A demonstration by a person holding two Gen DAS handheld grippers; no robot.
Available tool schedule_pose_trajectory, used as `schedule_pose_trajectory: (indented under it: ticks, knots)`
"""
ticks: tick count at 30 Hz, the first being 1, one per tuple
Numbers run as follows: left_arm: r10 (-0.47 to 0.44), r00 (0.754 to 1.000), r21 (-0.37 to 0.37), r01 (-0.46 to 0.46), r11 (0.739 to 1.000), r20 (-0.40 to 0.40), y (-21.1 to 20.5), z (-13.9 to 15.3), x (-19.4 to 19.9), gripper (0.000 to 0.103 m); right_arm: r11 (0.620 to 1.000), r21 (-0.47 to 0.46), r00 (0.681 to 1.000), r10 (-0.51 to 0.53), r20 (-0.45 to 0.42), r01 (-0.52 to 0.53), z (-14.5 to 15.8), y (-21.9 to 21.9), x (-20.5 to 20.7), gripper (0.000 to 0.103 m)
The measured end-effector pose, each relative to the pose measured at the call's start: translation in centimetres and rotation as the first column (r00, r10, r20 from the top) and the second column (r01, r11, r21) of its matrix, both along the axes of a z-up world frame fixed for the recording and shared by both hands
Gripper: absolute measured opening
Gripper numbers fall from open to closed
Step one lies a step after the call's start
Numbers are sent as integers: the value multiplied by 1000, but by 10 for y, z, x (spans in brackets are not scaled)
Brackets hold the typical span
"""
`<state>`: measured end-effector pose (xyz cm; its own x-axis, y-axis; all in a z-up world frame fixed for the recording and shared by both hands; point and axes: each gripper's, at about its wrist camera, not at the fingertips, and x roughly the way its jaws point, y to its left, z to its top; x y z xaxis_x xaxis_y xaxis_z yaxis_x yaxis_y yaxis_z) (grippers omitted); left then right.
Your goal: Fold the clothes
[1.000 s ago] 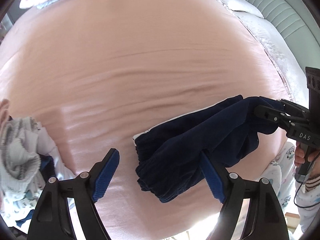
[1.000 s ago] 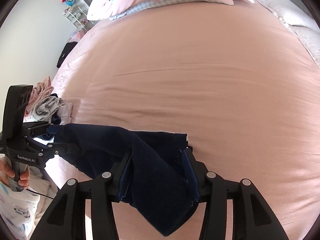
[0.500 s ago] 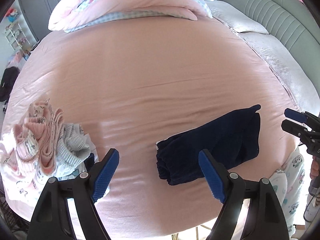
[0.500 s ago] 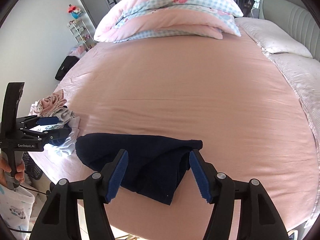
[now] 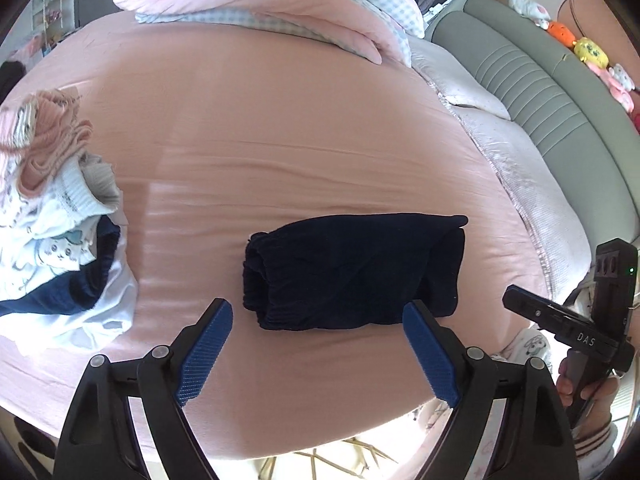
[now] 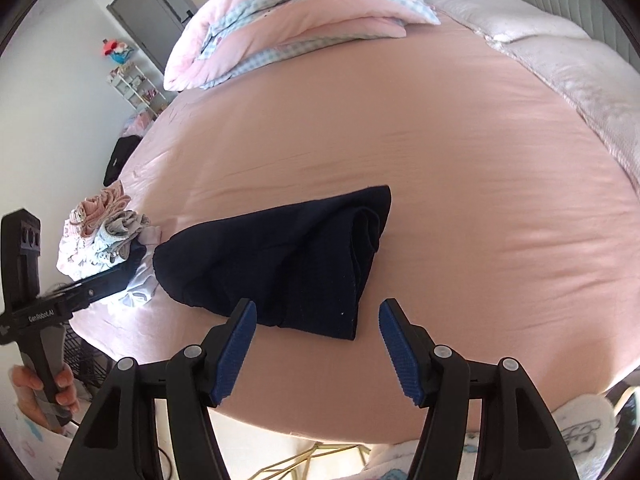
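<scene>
Pink bed (image 5: 280, 128) is covered mid-front by folded navy garment (image 5: 352, 272); unfolded clothes pile (image 5: 60, 208) lies at its left edge. Left gripper (image 5: 318, 354) is seen opening, right gripper (image 6: 314, 350) released, nothing held.

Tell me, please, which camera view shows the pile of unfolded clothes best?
The left wrist view: the pile of unfolded clothes lies close and large at its left edge. The right wrist view shows it small and distant, partly behind the left hand-held gripper.
</scene>
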<state>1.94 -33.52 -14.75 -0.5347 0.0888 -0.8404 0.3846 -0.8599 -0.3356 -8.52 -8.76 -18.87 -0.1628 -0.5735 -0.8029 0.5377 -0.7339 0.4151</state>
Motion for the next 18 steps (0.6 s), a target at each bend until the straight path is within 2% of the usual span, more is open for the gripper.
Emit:
schedule_pose_trajectory:
  ticks: [3,5,7,8,11,14,15,18]
  knots:
    - [12,998,116,-5,993,-58,-2,-7,2,87,998,-36,998,-40,56,42,-8,6,2,64]
    - [27,991,226,5,974,-134,-5,-10,5,87,998,-30,997,-46,67,48,-12,5,4,64]
    - [58,983,287,-5,958,-177,-9,-10,6,87,999,-14,997,-43,65,44,-15,3,6,64]
    - [60,984,274,-12,962,-168,-9,-13,3,88,999,-5,998,-39,57,39,-16,1,7,64]
    - [67,995,109,-59,992,-72,-6,-20,-4,87,1000,13,999,-29,39,29,-17,-6,9,64]
    - [15,1000,-11,-15,1000,12,0,-29,-11,87,999,40,999,-27,20,26,-21,-10,8,64]
    - [0,999,-33,2,999,34,1,-32,-14,87,999,43,999,-31,21,30,-22,-12,7,64]
    - [-20,999,-26,21,999,46,3,-39,-17,87,998,44,999,-43,25,42,-25,-16,2,64]
